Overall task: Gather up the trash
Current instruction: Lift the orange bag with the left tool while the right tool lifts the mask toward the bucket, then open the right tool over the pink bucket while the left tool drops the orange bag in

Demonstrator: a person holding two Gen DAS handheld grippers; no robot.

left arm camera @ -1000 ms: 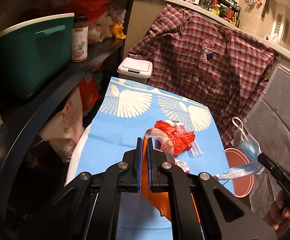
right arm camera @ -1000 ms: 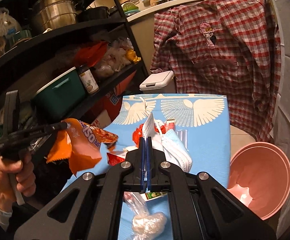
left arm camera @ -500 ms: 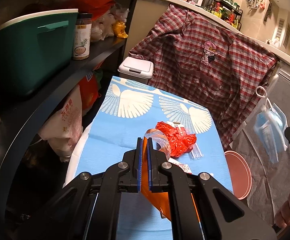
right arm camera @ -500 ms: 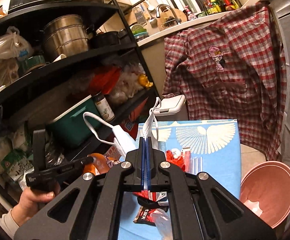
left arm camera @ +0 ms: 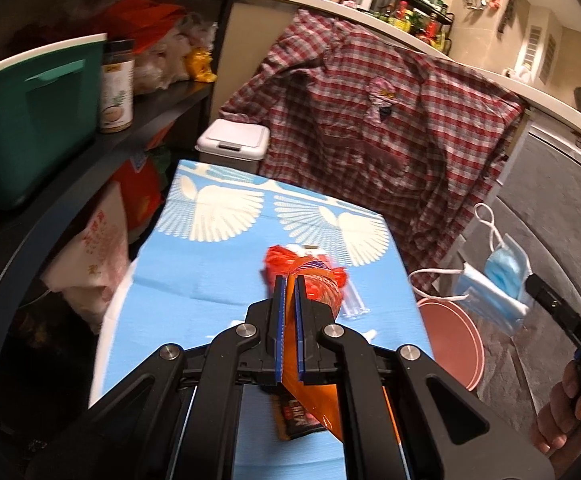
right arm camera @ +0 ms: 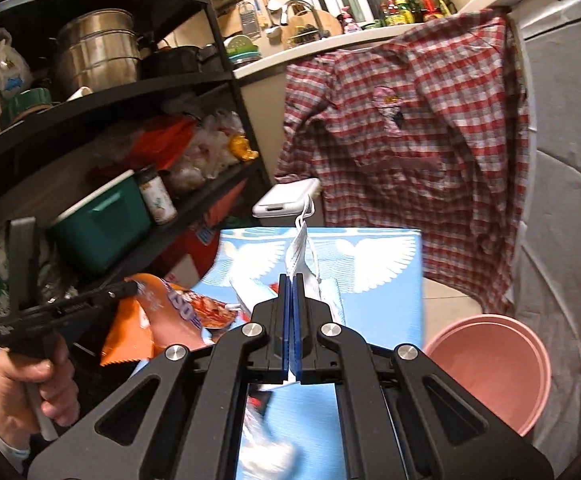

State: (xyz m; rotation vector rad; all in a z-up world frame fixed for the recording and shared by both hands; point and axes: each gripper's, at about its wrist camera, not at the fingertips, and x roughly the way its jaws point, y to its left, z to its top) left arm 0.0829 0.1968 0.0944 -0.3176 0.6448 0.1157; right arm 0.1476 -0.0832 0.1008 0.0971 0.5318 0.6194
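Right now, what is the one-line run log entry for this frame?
left claw: shut on orange snack bag | right claw: shut on blue face mask | pink bin: on floor beside table, nothing dropped in yet

Black gripper (left arm camera: 289,280) frames, blue pads, silver screws; pale sleeve cuff (right arm camera: 8,446).

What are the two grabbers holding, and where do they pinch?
The left gripper pinches an orange snack bag by its edge. The right gripper pinches a blue face mask by one edge.
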